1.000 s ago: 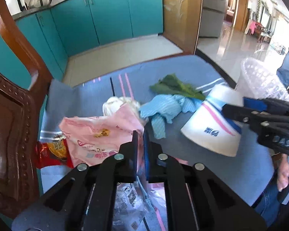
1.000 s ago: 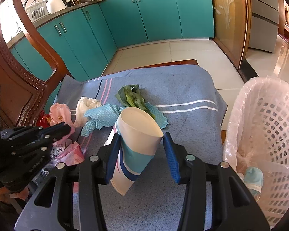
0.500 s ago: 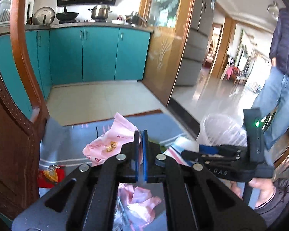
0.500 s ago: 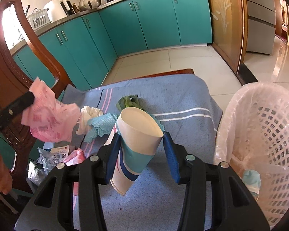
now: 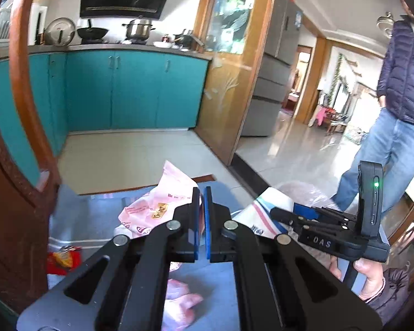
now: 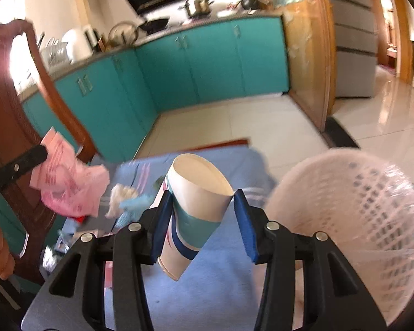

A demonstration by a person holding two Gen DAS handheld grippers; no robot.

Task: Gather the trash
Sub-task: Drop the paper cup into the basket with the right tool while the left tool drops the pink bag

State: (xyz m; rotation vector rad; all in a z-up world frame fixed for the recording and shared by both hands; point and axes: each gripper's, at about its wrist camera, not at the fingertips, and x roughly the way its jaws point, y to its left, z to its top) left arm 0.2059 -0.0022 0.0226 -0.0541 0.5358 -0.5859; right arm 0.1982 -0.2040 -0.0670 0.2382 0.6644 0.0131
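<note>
My left gripper (image 5: 202, 193) is shut on a pink plastic wrapper (image 5: 157, 207) and holds it above the blue tablecloth (image 5: 96, 220); the wrapper also shows in the right wrist view (image 6: 66, 179). My right gripper (image 6: 201, 201) is shut on a white paper cup (image 6: 196, 207) with teal and blue bands, raised above the cloth; the cup also shows in the left wrist view (image 5: 265, 215). A white lattice trash basket (image 6: 353, 215) lined with a bag stands just right of the cup.
On the cloth lie a light-blue rag (image 6: 135, 204), a crumpled tissue (image 6: 121, 193), a red snack wrapper (image 5: 63, 259) and more pink plastic (image 5: 179, 300). A wooden chair back (image 5: 11, 165) stands at the left. A person in jeans (image 5: 392, 149) stands at the right.
Both grippers have risen from the table, the left lifting the pink wrapper off the cloth, the right carrying the cup higher and closer to the basket.
</note>
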